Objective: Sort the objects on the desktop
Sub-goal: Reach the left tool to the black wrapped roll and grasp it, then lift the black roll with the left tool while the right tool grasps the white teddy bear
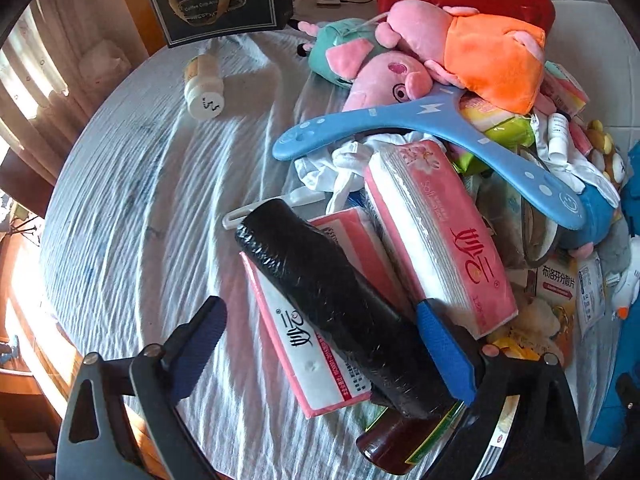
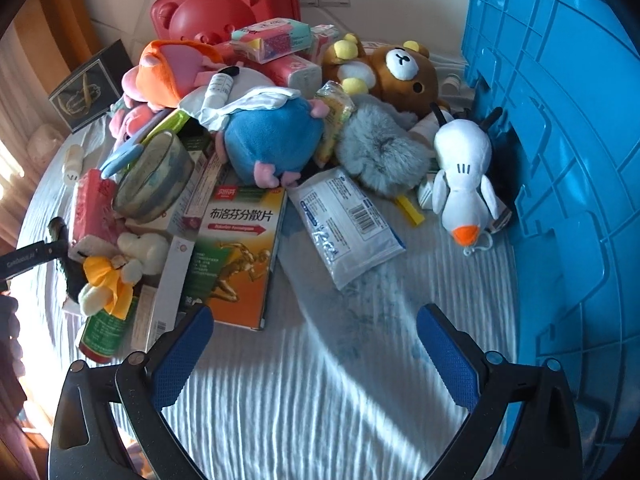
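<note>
The left tool (image 1: 322, 326), jaws apart, straddles a black roll (image 1: 340, 304) unseen past the gaping right tool (image 2: 314, 330).

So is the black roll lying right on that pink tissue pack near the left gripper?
Touching. The left wrist view shows the black roll lying directly across the pink tissue pack, no gap between them.

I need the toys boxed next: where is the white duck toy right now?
In the right wrist view, the white duck toy lies on the right of the pile, against the blue crate, beside the grey furry toy.
</note>
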`<action>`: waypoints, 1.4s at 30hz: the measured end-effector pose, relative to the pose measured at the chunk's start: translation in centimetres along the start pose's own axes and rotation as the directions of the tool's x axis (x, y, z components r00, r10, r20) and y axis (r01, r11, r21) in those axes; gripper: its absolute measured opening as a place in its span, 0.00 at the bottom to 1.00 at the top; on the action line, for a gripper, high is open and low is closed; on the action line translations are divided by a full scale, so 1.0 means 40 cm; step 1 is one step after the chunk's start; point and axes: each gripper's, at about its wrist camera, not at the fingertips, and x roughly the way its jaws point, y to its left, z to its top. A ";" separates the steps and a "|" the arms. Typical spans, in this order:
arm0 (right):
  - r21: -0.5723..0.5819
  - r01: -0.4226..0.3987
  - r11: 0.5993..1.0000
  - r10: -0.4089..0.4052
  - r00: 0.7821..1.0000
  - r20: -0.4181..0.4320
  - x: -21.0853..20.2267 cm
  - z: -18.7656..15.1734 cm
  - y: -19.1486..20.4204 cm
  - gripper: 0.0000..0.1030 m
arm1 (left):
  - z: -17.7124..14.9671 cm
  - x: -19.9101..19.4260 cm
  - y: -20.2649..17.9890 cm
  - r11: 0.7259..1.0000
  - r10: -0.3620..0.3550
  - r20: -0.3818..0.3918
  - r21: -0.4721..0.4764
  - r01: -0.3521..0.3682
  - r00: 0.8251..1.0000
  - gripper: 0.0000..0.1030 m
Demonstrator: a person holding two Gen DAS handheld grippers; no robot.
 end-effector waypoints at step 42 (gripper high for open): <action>0.059 -0.098 0.993 0.094 0.993 0.076 -0.045 0.030 0.377 0.25 | 0.000 -0.251 -0.036 0.847 -0.334 0.210 0.494 0.195 0.919 0.37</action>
